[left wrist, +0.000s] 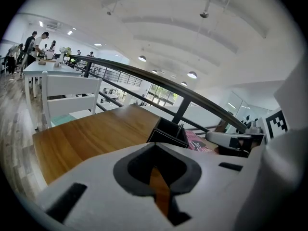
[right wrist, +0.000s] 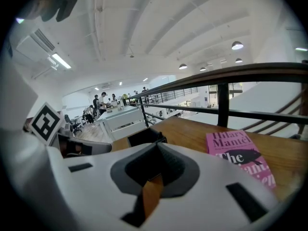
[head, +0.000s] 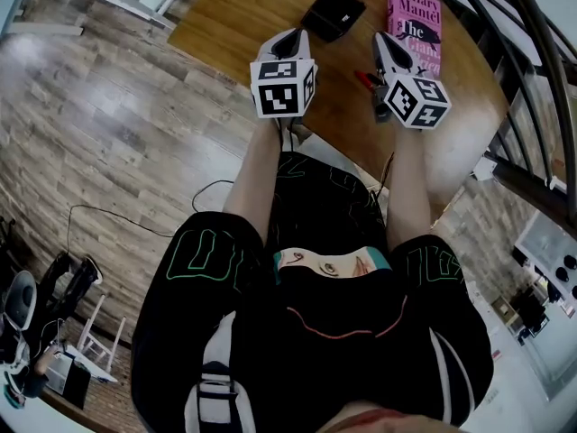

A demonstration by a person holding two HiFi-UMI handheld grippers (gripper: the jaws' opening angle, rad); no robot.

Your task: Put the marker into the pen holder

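Note:
The black pen holder (head: 334, 12) stands at the table's far side, empty as far as I can see; it also shows in the left gripper view (left wrist: 168, 131) and the right gripper view (right wrist: 144, 137). A small red thing, probably the marker (head: 365, 80), lies on the wooden table (head: 234, 16) just left of my right gripper (head: 386, 48). My left gripper (head: 290, 39) hovers short of the holder. Both grippers are shut with nothing between their jaws (left wrist: 156, 150) (right wrist: 156, 150). The marker is hidden in both gripper views.
A pink book (head: 415, 30) lies right of the holder, close to my right gripper. A dark metal railing (head: 532, 79) runs behind the table's far and right edges. A white chair (left wrist: 67, 97) stands at the table's left end. Cables (head: 135, 219) trail on the floor.

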